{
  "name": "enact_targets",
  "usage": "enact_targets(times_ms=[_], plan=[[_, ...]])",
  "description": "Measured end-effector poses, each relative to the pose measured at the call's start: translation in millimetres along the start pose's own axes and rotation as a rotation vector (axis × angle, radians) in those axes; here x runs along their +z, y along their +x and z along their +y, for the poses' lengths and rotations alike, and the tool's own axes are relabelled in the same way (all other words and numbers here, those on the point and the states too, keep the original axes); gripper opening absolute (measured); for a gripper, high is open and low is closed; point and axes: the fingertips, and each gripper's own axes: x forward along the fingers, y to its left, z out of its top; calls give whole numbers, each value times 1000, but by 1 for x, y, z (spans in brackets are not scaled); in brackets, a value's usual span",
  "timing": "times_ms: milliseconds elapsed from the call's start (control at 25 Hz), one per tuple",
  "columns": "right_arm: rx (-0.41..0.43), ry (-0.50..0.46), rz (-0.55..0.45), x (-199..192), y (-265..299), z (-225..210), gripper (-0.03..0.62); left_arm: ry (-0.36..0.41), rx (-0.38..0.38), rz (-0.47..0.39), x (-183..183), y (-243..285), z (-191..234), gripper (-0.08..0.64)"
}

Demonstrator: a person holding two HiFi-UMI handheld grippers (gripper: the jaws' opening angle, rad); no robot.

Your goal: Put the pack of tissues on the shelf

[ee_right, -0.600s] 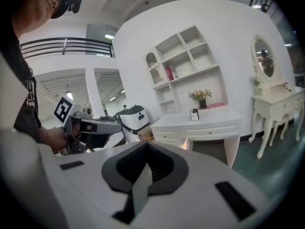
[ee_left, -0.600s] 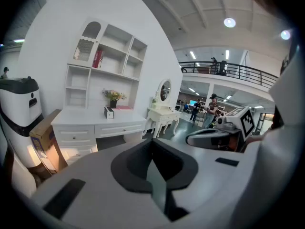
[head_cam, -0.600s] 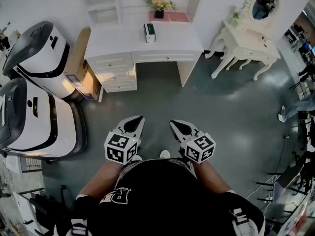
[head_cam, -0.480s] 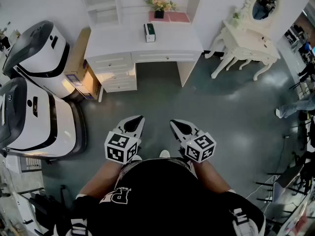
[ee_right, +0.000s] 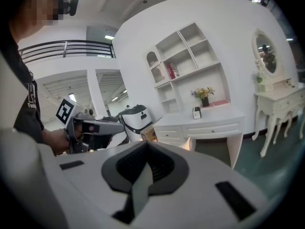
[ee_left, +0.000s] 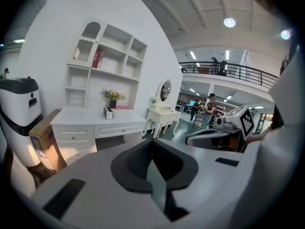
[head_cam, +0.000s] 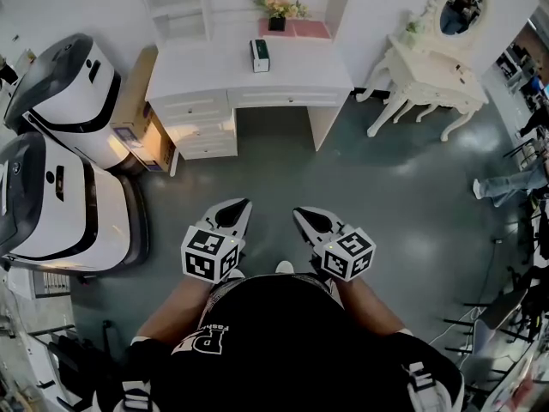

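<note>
The left gripper (head_cam: 233, 209) and right gripper (head_cam: 304, 215) are clenched empty; the pack of tissues (head_cam: 260, 56) stands well ahead between them, nearer the left.

I see a white desk (head_cam: 300, 74) against the wall, with drawers (head_cam: 202, 127) stacked at its left end. At the back of its top stands a dark pot of flowers (head_cam: 277, 9). Just to the right lies a flat pink thing (head_cam: 304, 30) — I cannot tell what it is. Near the desk's right end, a white dressing table (head_cam: 429, 75) on curved legs carries an oval mirror (head_cam: 461, 9). To the left, a cardboard box (head_cam: 141, 118) stands between the desk and two big white-and-black machines (head_cam: 60, 204), one behind the other. The floor (head_cam: 412, 196) is dull grey-green. Someone's legs (head_cam: 504, 183) show at the right edge — well apart from the furniture. In the left gripper view, a dark balcony railing (ee_left: 224, 70) runs under round ceiling lights (ee_left: 229, 22).
</note>
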Motion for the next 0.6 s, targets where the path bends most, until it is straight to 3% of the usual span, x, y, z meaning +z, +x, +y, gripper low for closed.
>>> enact_targets(times_ms=[200, 600], plan=[[-45, -53, -18, 6, -2, -8, 10, -75, -4, 4, -4, 5, -3, 14], [10, -63, -14, 7, -11, -25, 12, -58, 39, -4, -1, 23, -17, 14]])
